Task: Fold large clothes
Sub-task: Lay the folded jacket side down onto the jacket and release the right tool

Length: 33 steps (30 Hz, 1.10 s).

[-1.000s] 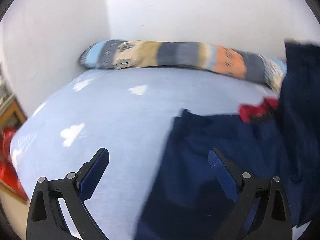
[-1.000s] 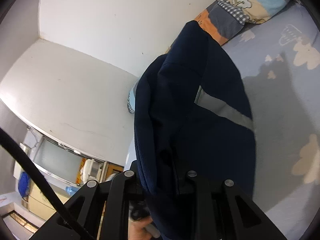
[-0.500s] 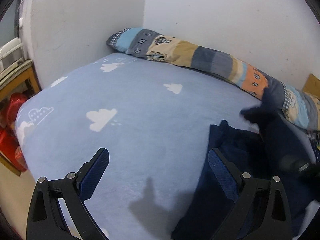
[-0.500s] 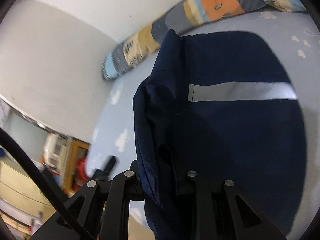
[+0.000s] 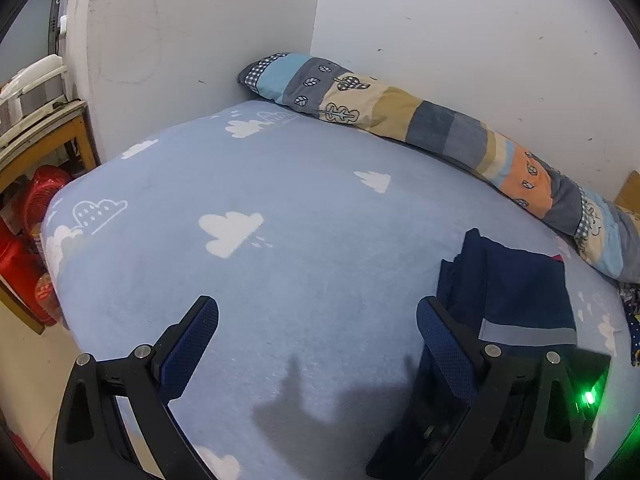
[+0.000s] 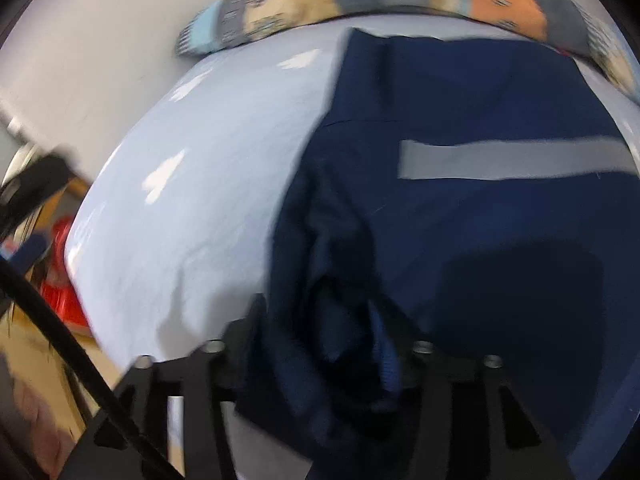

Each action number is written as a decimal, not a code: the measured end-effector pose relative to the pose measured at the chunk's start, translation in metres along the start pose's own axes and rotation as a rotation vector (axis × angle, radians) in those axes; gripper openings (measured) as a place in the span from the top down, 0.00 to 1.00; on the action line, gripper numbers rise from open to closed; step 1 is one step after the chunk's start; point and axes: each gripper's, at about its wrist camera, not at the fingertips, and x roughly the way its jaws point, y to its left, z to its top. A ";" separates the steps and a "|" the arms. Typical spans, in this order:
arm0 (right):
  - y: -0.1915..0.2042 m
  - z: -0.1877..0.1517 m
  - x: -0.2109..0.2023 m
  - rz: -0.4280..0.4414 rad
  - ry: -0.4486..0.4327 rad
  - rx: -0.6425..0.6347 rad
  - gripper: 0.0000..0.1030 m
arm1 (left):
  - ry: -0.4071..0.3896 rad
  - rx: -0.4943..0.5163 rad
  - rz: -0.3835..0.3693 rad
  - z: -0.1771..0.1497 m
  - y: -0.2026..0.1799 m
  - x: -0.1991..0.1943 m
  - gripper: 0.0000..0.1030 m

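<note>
The navy garment (image 5: 516, 292), lying folded at the lower right of the bed (image 5: 300, 216), looks soft, thick and floppy, best taken by its bunched edge, where the right gripper (image 6: 320, 344) is clamped, while the left gripper (image 5: 318, 344) gapes empty.

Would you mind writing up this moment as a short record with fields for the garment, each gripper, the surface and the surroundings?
garment: navy garment with a grey stripe, lying on the bed's right side
left gripper: left gripper open, empty, above the sheet
right gripper: right gripper shut on the garment's near edge; view blurred
surface: light blue cloud-print bed sheet
surroundings: long patchwork pillow along the wall; red basket beside the bed
</note>
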 end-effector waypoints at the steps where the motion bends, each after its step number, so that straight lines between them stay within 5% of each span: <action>1: 0.000 0.000 -0.005 0.017 0.002 -0.016 0.38 | -0.001 -0.002 -0.009 0.000 -0.001 -0.001 0.04; 6: -0.027 -0.002 -0.077 0.169 -0.100 0.003 0.37 | -0.008 0.011 -0.062 -0.002 -0.008 -0.006 0.04; 10: -0.074 -0.002 -0.119 0.098 -0.153 0.006 0.43 | 0.005 0.060 -0.154 -0.006 -0.024 -0.012 0.04; 17: -0.140 -0.052 -0.146 0.151 -0.192 0.091 0.74 | 0.072 0.212 -0.508 -0.034 -0.083 -0.029 0.04; 23: -0.150 -0.068 -0.146 0.144 -0.193 0.144 0.75 | 0.169 0.342 -0.674 -0.068 -0.119 -0.025 0.04; 24: -0.148 -0.070 -0.146 0.126 -0.193 0.131 0.75 | 0.198 0.360 -0.676 -0.074 -0.122 -0.019 0.04; 26: -0.145 -0.075 -0.144 0.105 -0.188 0.123 0.75 | 0.280 0.414 -0.519 -0.085 -0.124 0.006 0.04; 29: -0.149 -0.082 -0.147 0.076 -0.194 0.123 0.75 | 0.386 0.329 -0.306 -0.090 -0.092 0.046 0.04; 33: -0.138 -0.082 -0.156 0.077 -0.230 0.071 0.75 | 0.390 0.101 -0.324 -0.072 -0.038 0.050 0.04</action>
